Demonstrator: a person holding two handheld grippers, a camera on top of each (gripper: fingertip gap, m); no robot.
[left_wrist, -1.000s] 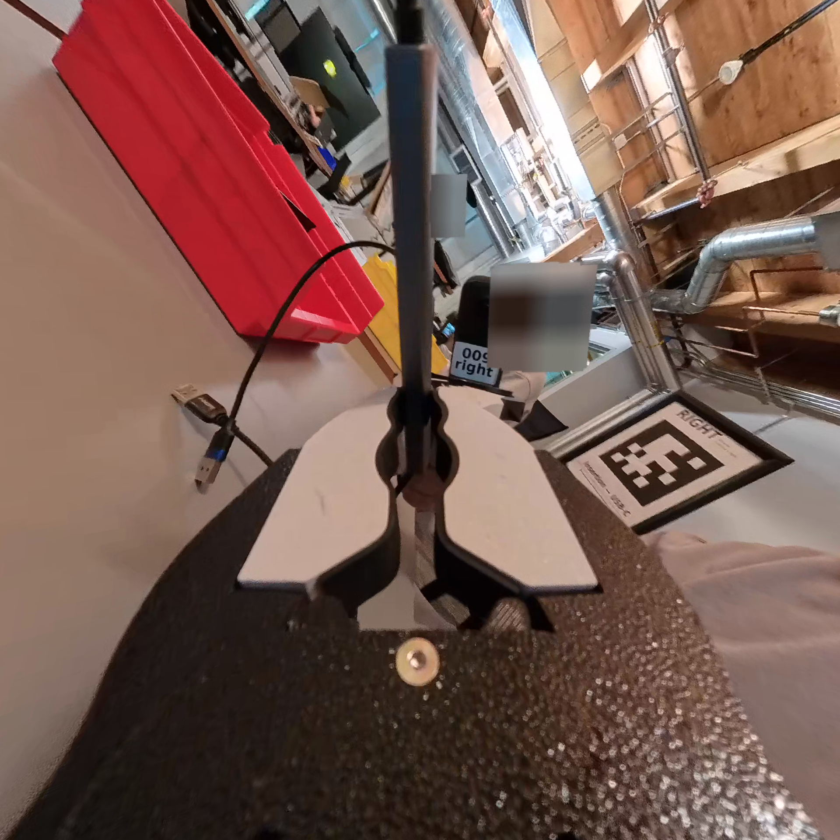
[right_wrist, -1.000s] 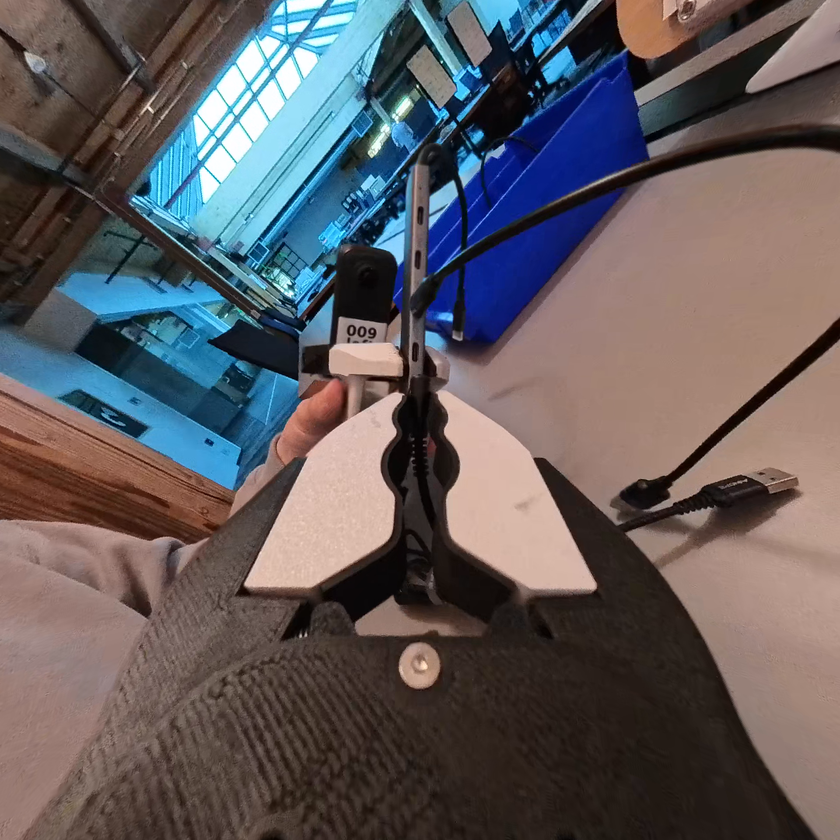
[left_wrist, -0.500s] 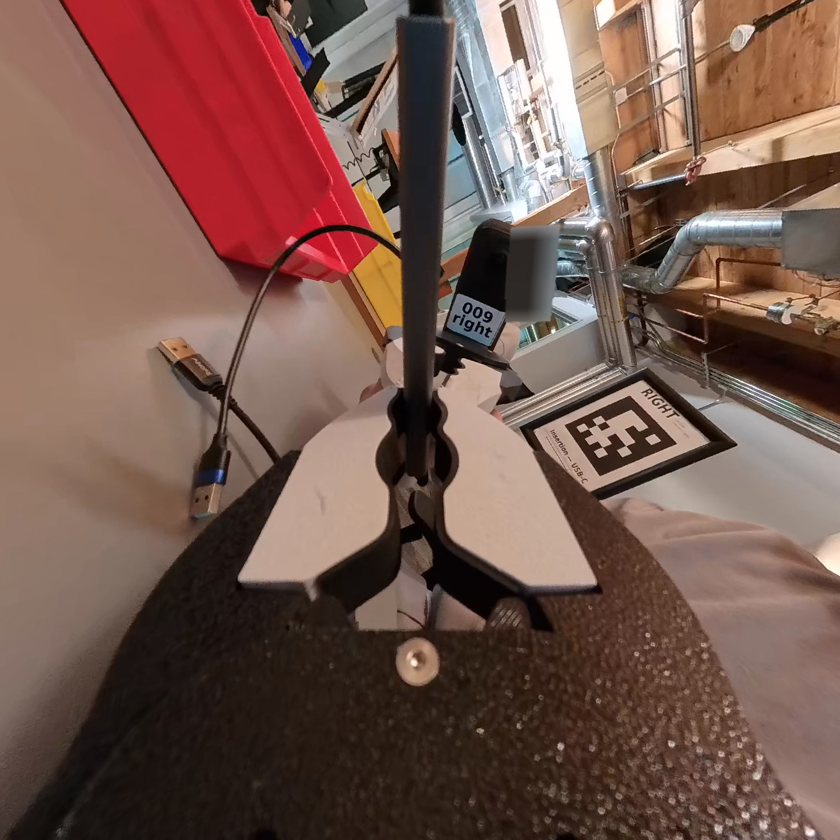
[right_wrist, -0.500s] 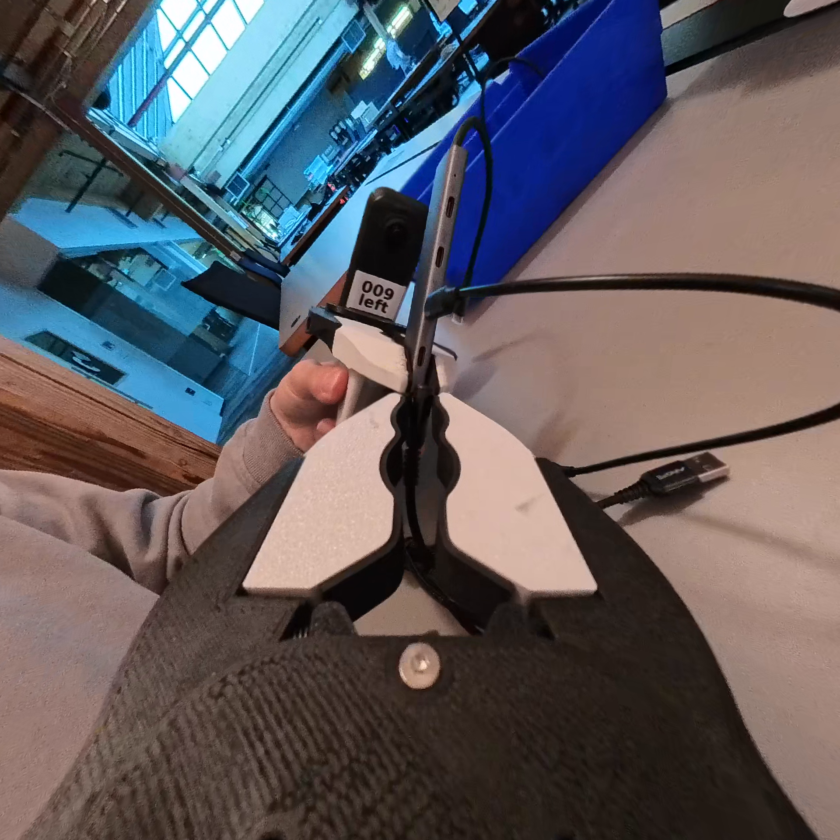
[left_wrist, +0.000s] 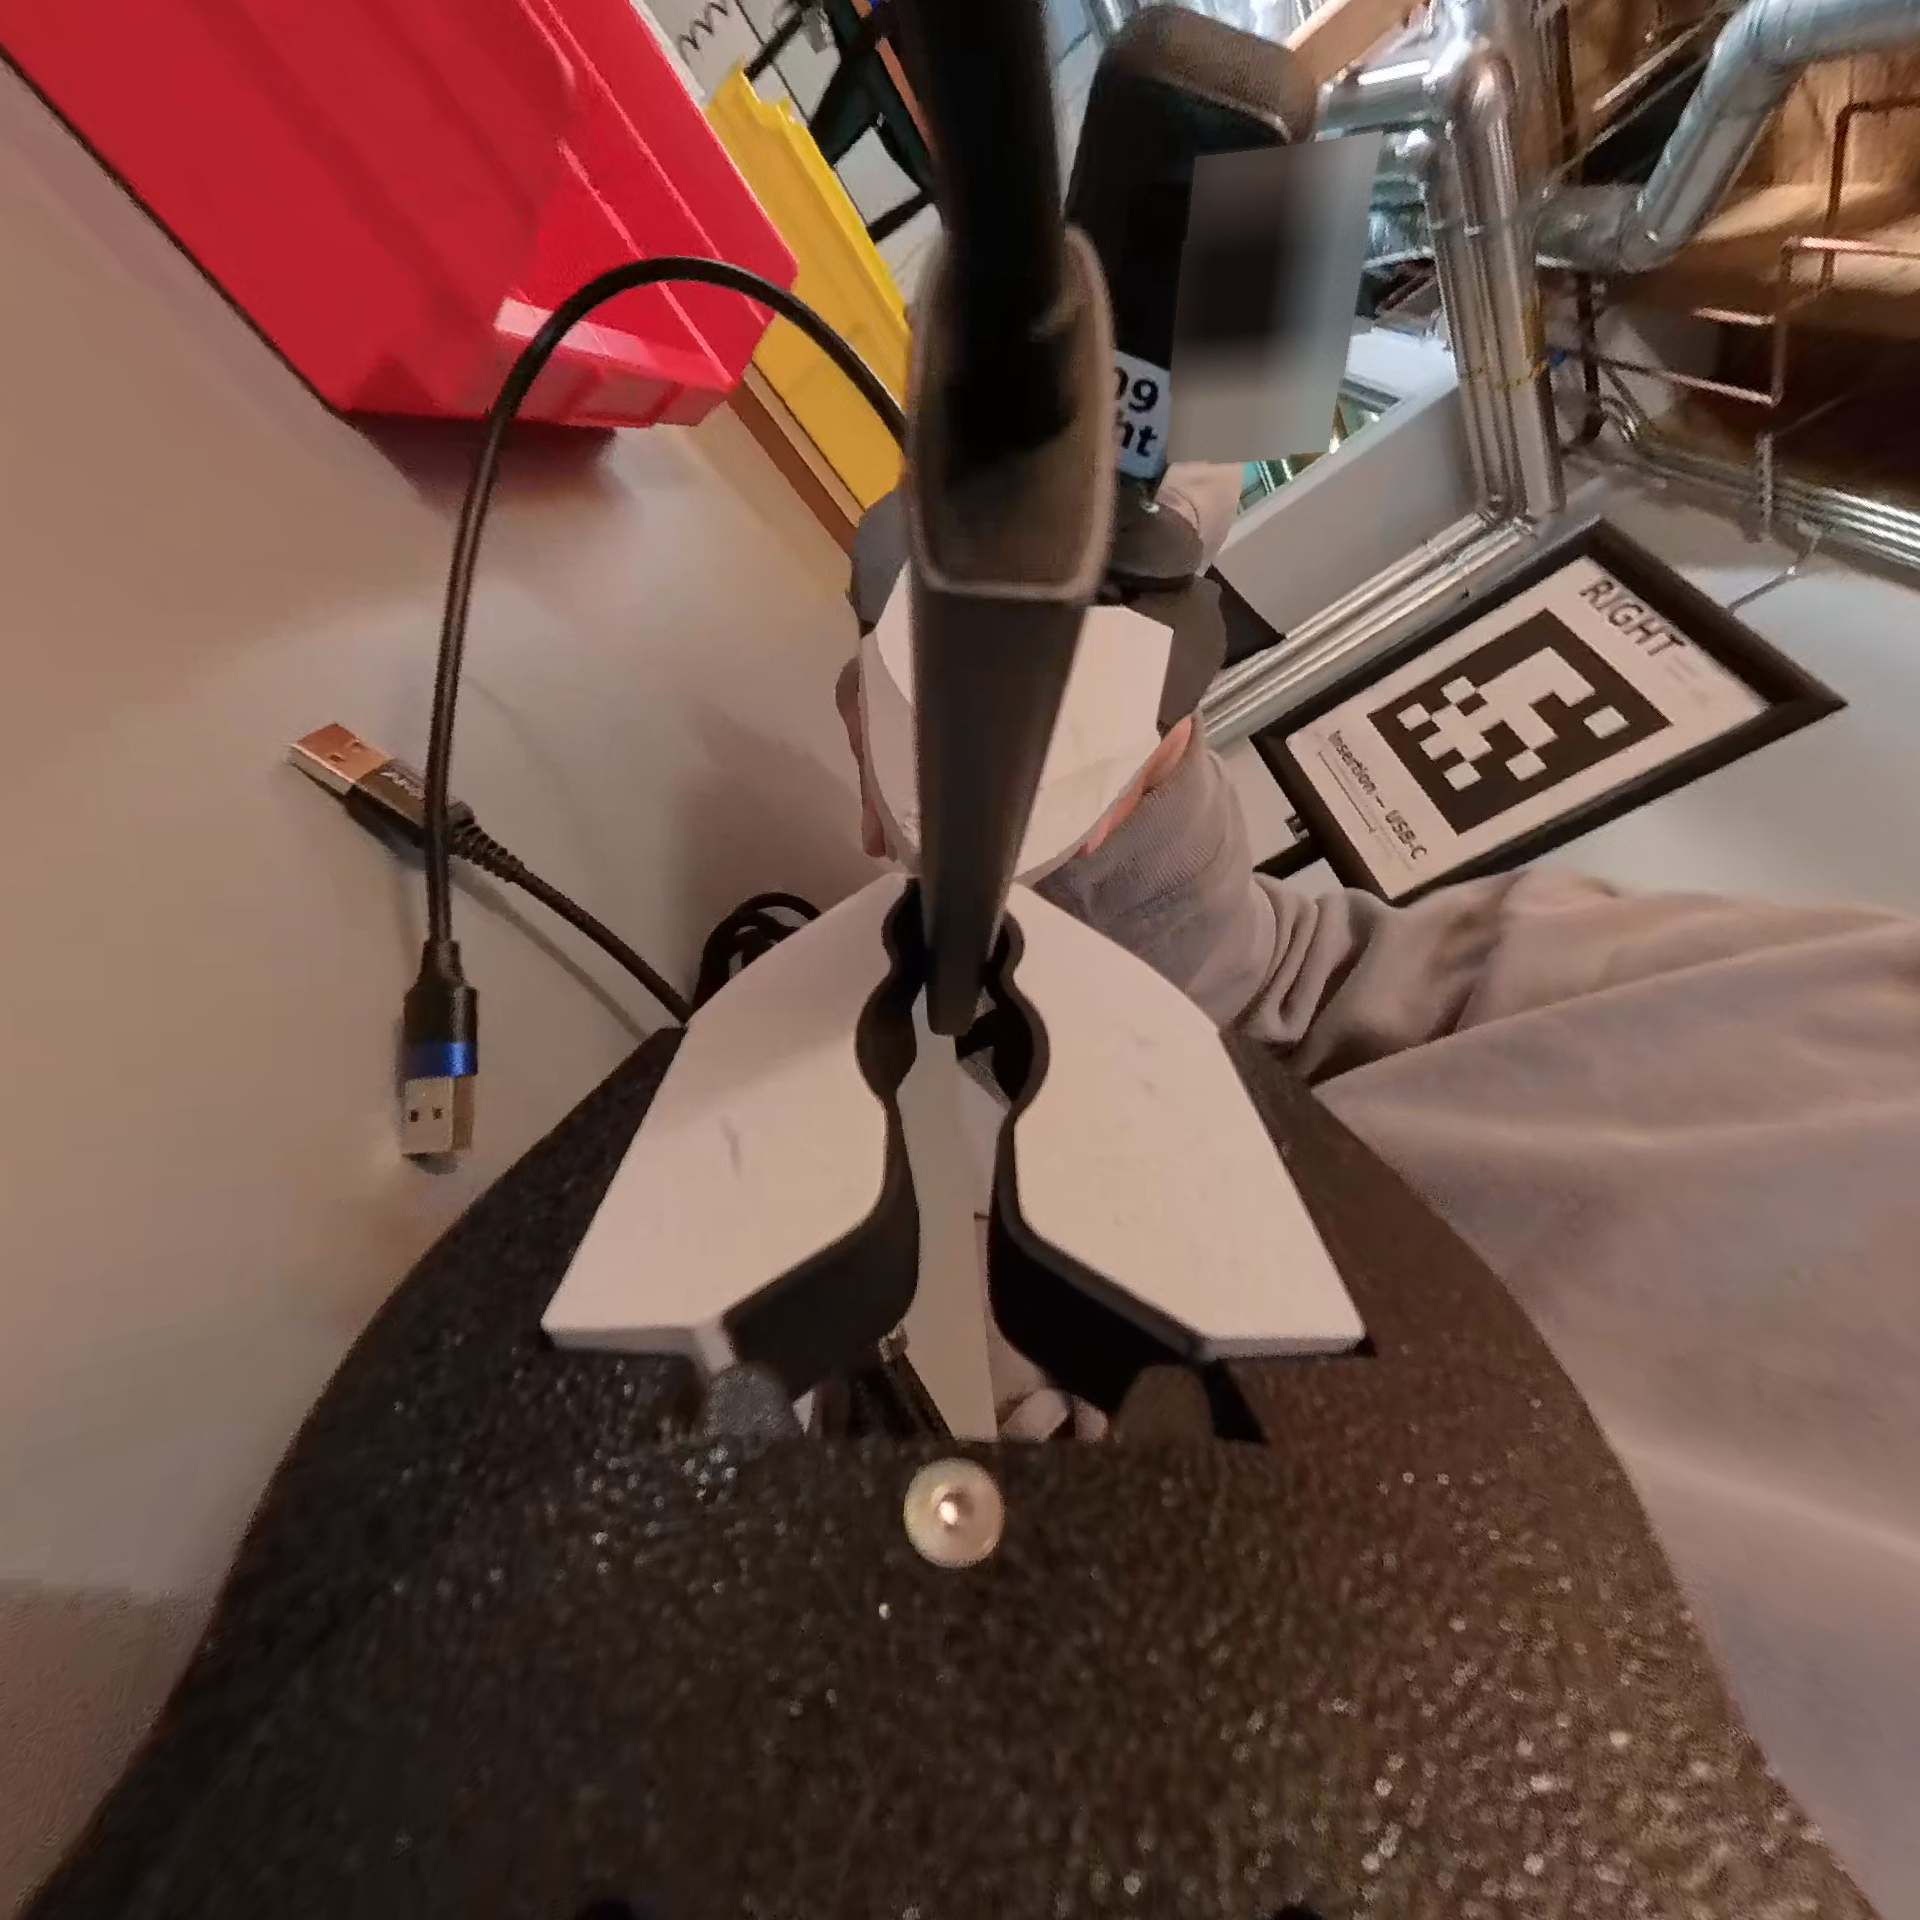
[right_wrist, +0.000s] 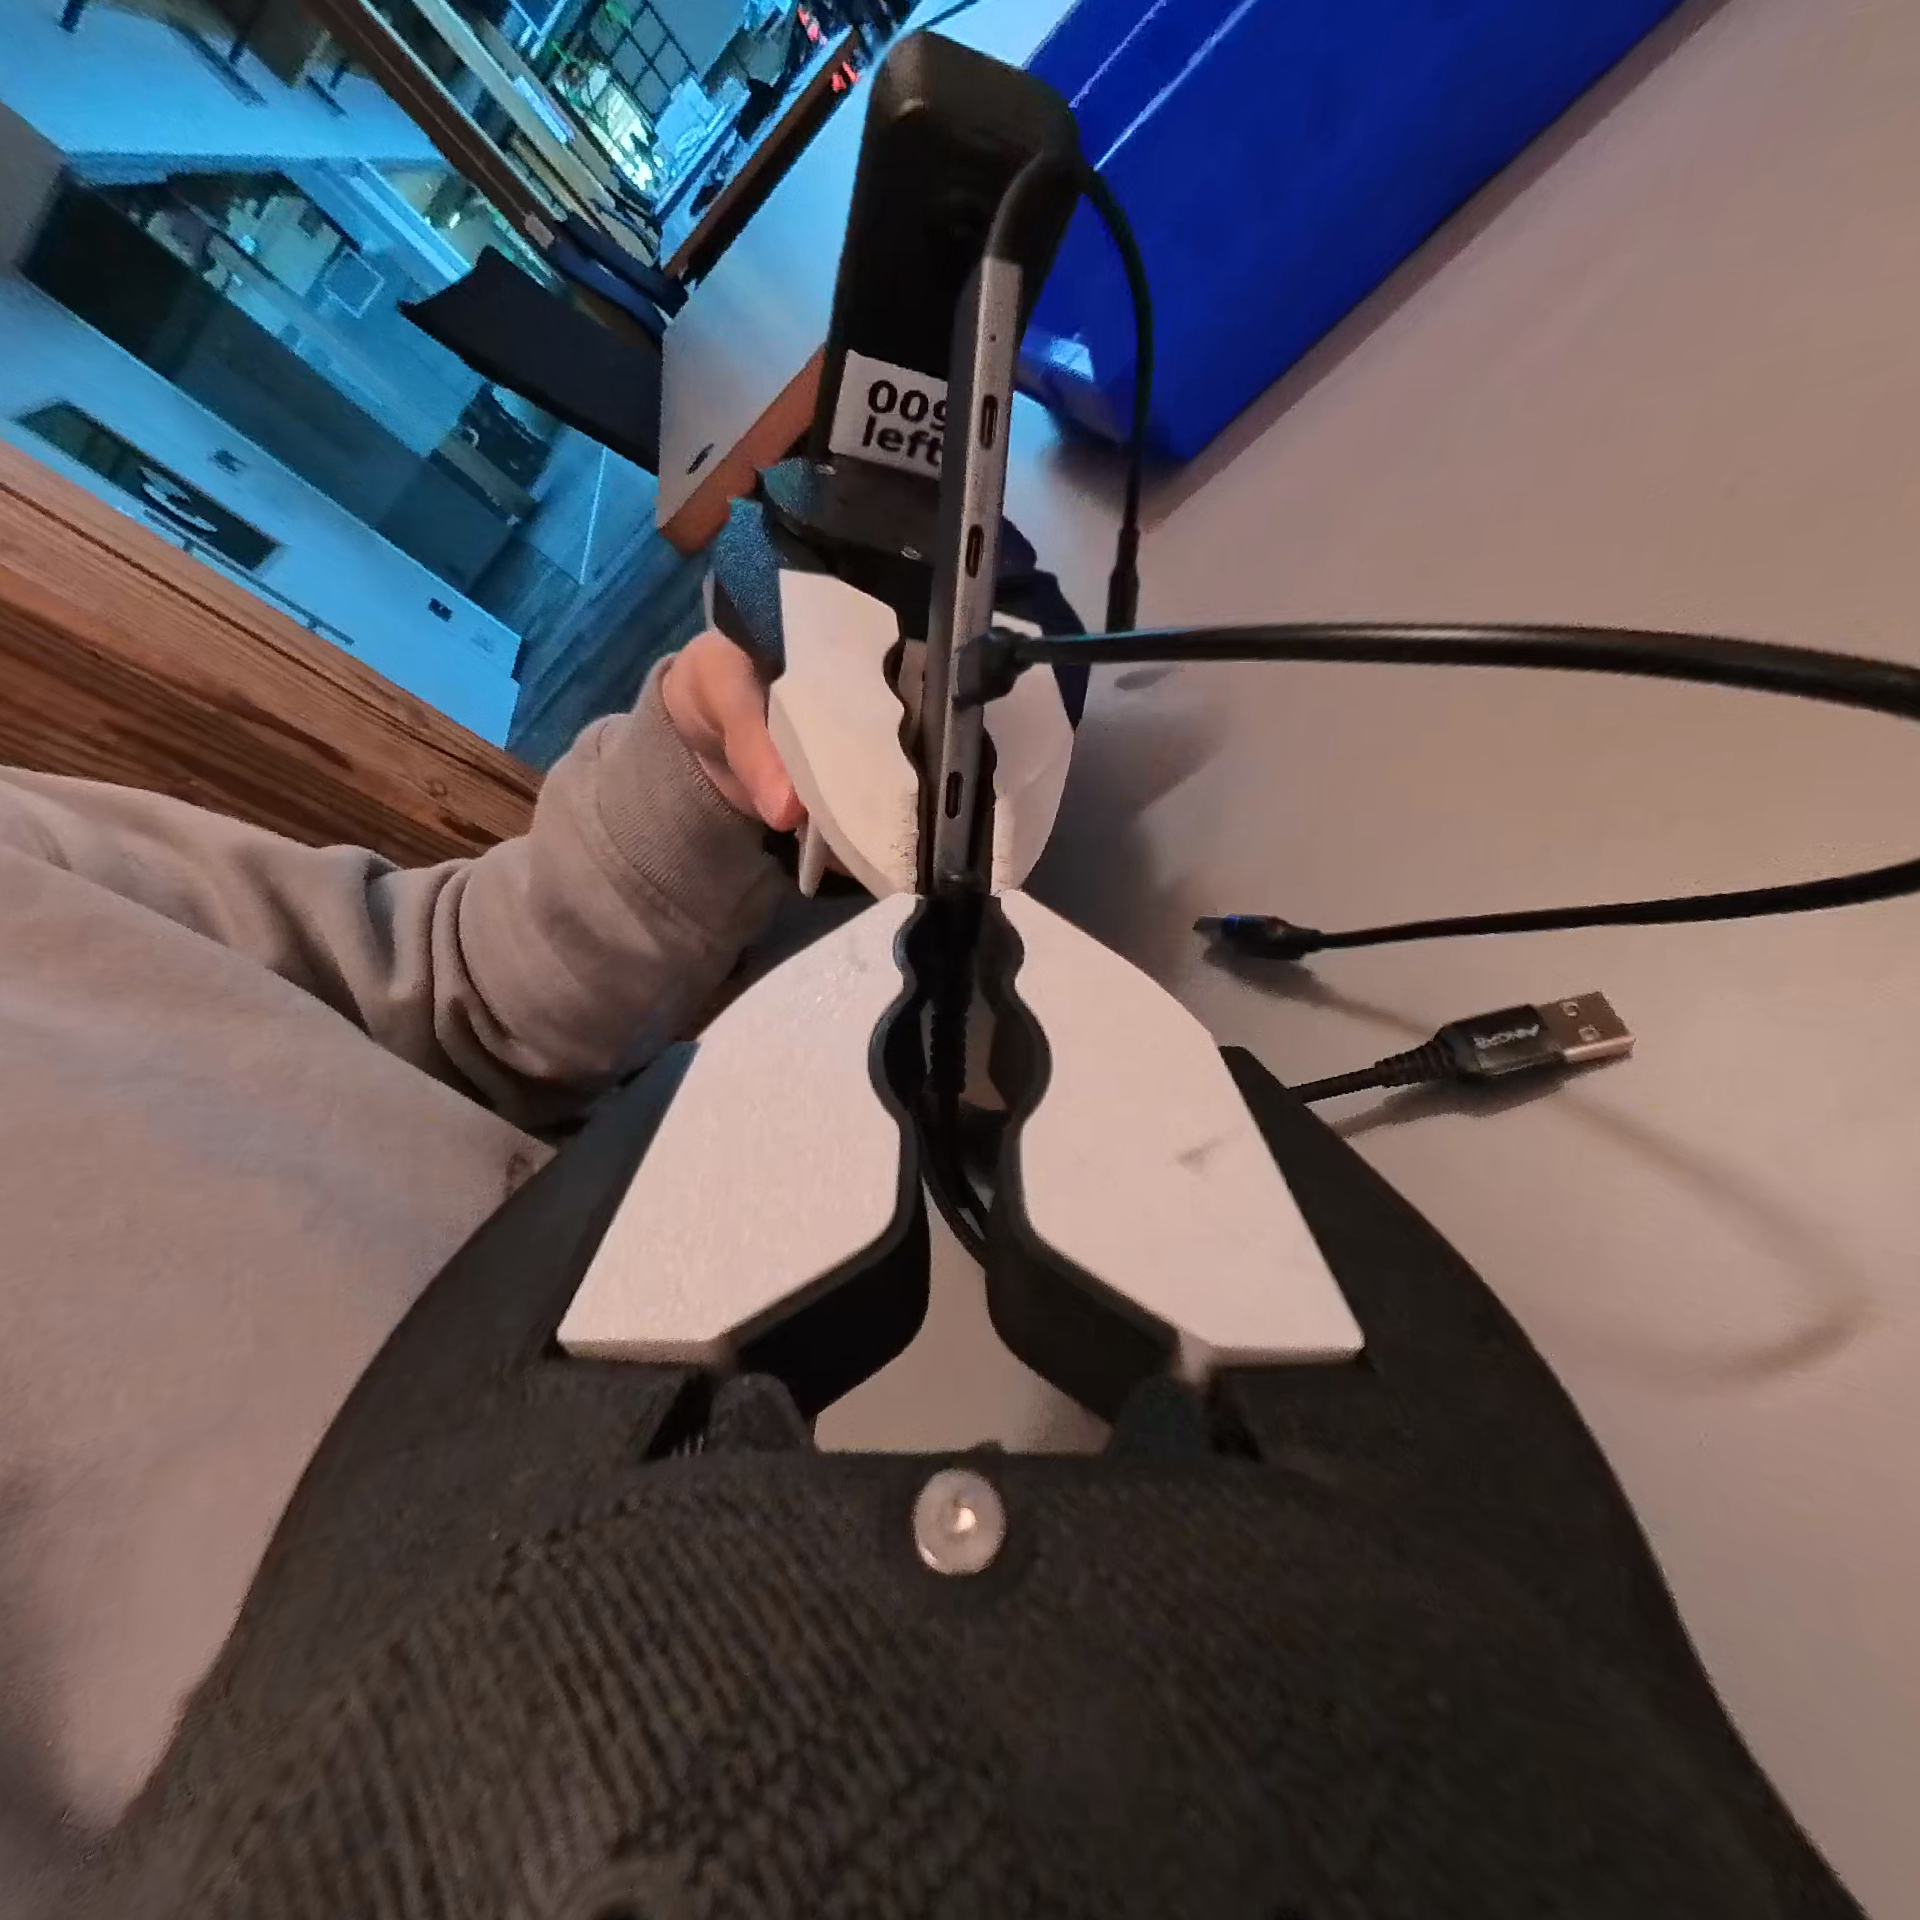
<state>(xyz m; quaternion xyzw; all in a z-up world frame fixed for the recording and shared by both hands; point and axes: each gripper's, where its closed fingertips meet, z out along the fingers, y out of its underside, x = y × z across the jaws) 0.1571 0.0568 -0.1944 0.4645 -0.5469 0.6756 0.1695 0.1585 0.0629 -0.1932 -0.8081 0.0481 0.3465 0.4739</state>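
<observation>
My left gripper (left_wrist: 951, 935) is shut on a slim grey USB hub (left_wrist: 987, 623), held on edge above the grey table (left_wrist: 208, 623). In the right wrist view the hub (right_wrist: 971, 520) shows several ports along its side, with the left gripper (right_wrist: 954, 862) clamped on its lower part. A black cable (right_wrist: 1455, 649) is plugged into one side port. My right gripper (right_wrist: 956, 920) is shut on a black braided cable (right_wrist: 951, 1039), its tip right at the hub's near end. Whether that plug is in a port is hidden. The right gripper (left_wrist: 1039, 748) shows just behind the hub.
Loose cables lie on the table: two USB-A plugs (left_wrist: 436, 1081) (left_wrist: 353, 769), also a plug (right_wrist: 1538, 1039) and a small blue-tipped plug (right_wrist: 1257, 930). A red bin (left_wrist: 364, 187) and yellow bin (left_wrist: 821, 343) stand behind, a blue bin (right_wrist: 1351, 187) opposite. A framed marker card (left_wrist: 1538, 727) lies right. My two grippers' fingertips are within a few centimetres of each other.
The two grippers have closed in on each other. The hub and the opposite gripper now fill much more of each view, and the held cable's tip has reached the hub's end.
</observation>
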